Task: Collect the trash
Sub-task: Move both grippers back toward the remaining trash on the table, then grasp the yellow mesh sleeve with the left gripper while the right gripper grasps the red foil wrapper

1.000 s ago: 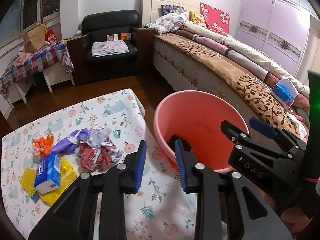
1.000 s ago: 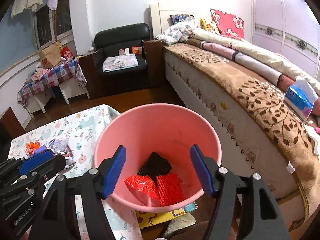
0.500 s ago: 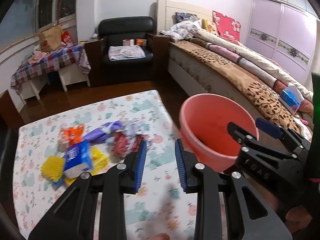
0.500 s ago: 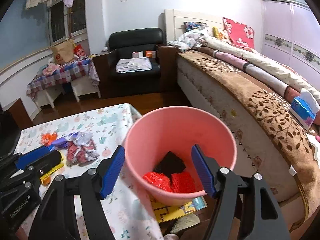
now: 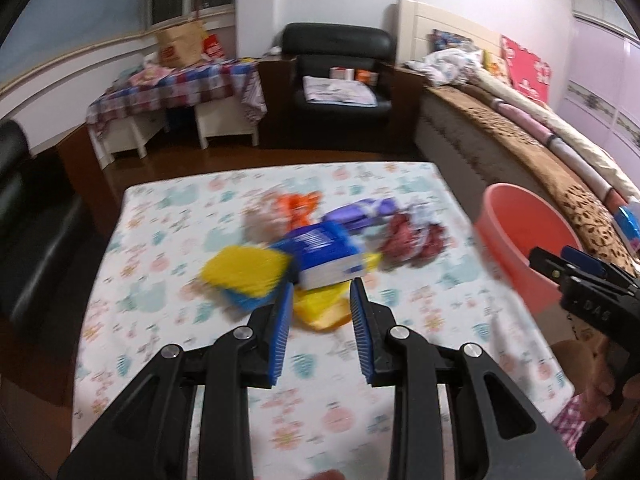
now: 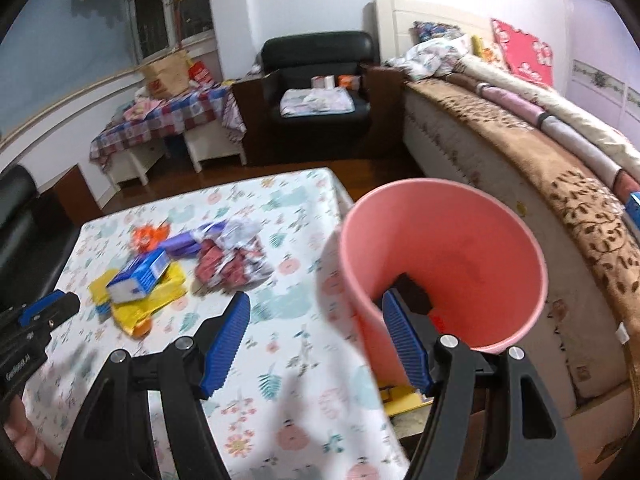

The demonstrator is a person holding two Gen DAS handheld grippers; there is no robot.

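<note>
**Trash heaped mid-tabletop, both jaws empty**

Scattered on the floral tabletop [image 5: 168, 264]: a blue-and-white box [image 5: 324, 256] lying flat atop a yellow bag [image 5: 320, 308], long axis running from near-left to far-right in the left wrist view. Beside it a yellow-and-blue pad [image 5: 246, 272], an orange wrapper [image 5: 300, 208], a purple wrapper [image 5: 362, 212] and crumpled red-and-silver wrappers [image 5: 412, 236], edges blurred, so exact shapes perhaps uncertain. Left gripper [image 5: 320, 328] pointing down at the heap, jaws moderately apart, nothing between them, touching nothing. Right gripper [image 6: 316, 340] with jaws wider, also empty, straddling the near rim of the pink bucket [image 6: 500, 248] in view. Bucket upright just off the tabletop's right edge, beside the bed [image 6: 540, 152], dark and red scraps at its bottom.
</note>
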